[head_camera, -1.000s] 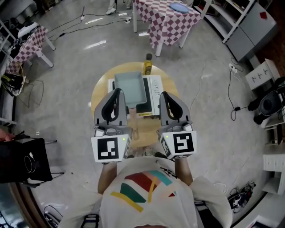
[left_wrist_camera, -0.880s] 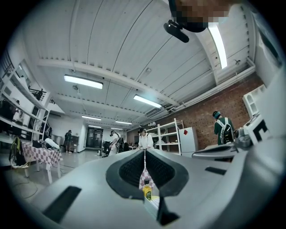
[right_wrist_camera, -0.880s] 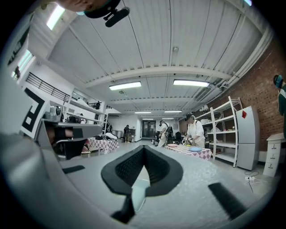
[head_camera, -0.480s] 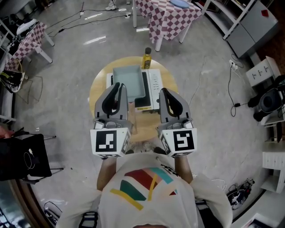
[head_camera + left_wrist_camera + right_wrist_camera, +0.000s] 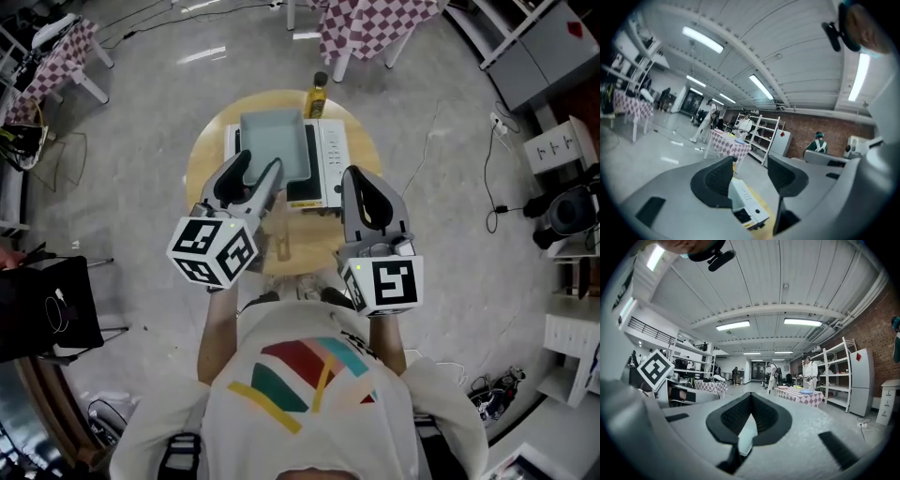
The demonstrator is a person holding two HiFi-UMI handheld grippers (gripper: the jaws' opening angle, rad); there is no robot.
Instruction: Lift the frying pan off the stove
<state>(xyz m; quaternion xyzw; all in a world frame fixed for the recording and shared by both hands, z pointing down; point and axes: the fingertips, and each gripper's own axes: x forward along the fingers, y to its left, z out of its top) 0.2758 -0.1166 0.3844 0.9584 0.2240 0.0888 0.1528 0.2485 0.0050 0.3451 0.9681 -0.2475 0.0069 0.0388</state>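
The teal frying pan [image 5: 272,141] is sitting on the white stove [image 5: 328,159]. The left gripper [image 5: 253,178] is leaning toward it, 2 jaws just opening around nothing, likely readying a grasp. The right gripper [image 5: 366,187] is idling, jaws closed, empty.

I wear a white short-sleeved T-shirt [image 5: 300,398] printed with red, yellow, teal and dark green bands. My left gripper [image 5: 254,172] and right gripper [image 5: 360,176] have grey moulded shells and black ribbed pads [image 5: 715,180]. Each carries a white cube [image 5: 214,251] with black square markers.
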